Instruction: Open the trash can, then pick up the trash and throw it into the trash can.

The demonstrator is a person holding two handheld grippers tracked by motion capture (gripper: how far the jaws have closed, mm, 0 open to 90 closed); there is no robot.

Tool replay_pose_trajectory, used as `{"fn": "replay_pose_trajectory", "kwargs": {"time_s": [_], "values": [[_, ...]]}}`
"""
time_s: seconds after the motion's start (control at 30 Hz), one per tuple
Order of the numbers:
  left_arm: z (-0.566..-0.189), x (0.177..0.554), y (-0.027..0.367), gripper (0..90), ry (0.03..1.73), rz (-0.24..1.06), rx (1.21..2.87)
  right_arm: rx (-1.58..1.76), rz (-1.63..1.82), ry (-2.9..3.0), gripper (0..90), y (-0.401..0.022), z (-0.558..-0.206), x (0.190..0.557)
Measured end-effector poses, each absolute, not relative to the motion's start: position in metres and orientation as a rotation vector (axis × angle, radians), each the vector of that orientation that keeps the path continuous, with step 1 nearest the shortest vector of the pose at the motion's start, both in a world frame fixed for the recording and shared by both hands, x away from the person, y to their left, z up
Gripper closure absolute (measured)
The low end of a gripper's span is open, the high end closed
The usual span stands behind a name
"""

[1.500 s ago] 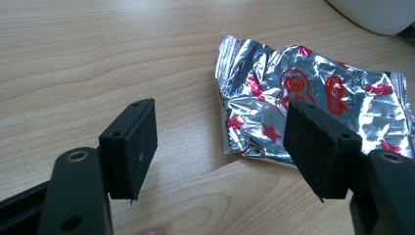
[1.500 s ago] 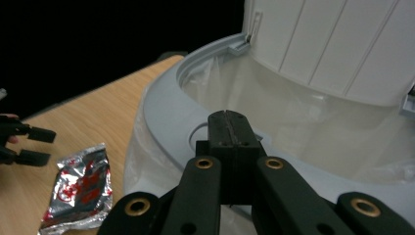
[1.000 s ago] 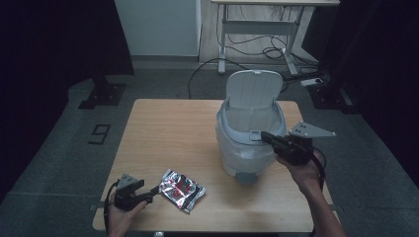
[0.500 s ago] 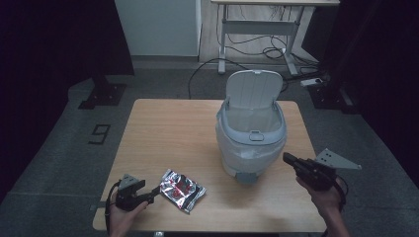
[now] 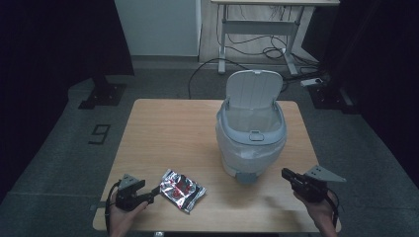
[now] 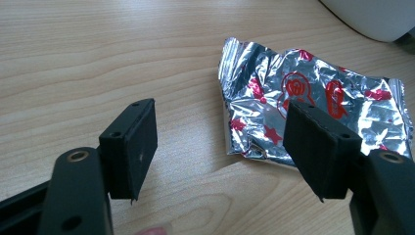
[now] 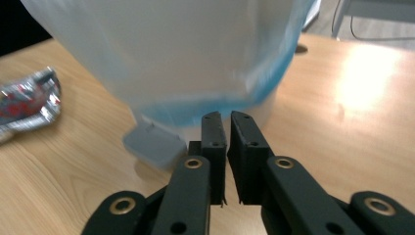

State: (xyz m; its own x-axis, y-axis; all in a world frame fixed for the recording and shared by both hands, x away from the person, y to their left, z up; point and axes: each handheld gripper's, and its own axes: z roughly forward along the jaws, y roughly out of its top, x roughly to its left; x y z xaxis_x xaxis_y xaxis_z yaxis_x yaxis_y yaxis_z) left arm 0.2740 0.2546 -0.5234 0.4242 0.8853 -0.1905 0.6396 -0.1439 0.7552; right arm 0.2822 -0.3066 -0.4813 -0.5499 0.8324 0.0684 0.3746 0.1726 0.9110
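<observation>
A crumpled silver foil wrapper (image 5: 183, 190) (image 6: 318, 83) with red print lies flat on the wooden table (image 5: 173, 133) near its front left. My left gripper (image 5: 155, 190) (image 6: 222, 110) rests just left of it, jaws wide open, the wrapper's near edge ahead of the right jaw. A white pedal bin (image 5: 252, 143) (image 7: 171, 58) with a liner and its lid (image 5: 254, 89) raised stands right of centre. My right gripper (image 5: 285, 173) (image 7: 222, 115) is low by the bin's front right, aimed at its base. Its jaws have just been opening to a narrow gap with nothing between them.
The bin's grey pedal (image 5: 245, 177) (image 7: 154, 147) sticks out at the front, just left of my right gripper. The wrapper (image 7: 27, 98) shows at the far left of the right gripper view. Beyond the table's far edge stand a desk frame (image 5: 257, 29) and cables.
My right gripper has come down from the bin's rim to just above the table at the bin's front right. The left gripper and the wrapper have stayed put.
</observation>
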Motion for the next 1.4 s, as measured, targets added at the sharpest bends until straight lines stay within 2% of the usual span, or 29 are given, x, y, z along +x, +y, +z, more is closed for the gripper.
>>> {"fn": "replay_pose_trajectory", "kwargs": {"time_s": [0.13, 0.33, 0.37, 0.5, 1.03, 1.4], "values": [[-0.524, 0.274, 0.255, 28.8, 1.301, 0.385, 1.871, 1.172, 1.312, 2.031, 81.4, -0.307, -0.501, 0.284], [-0.524, 0.274, 0.255, 28.8, 1.298, 0.388, 1.874, 1.206, 1.289, 2.04, 71.5, -0.307, -0.514, 0.286], [-0.524, 0.274, 0.255, 28.8, 1.297, 0.388, 1.875, 1.215, 1.271, 2.054, 67.6, -0.306, -0.52, 0.285], [-0.523, 0.274, 0.255, 28.7, 1.296, 0.389, 1.873, 1.23, 1.253, 2.066, 64.9, -0.305, -0.525, 0.284], [-0.518, 0.278, 0.247, 27.4, 1.26, 0.375, 1.865, 1.25, 1.211, 2.071, 61.2, -0.306, -0.531, 0.285], [-0.522, 0.306, 0.227, 27.7, 1.243, 0.348, 1.908, 1.26, 1.196, 2.078, 61.1, -0.305, -0.533, 0.285]]}}
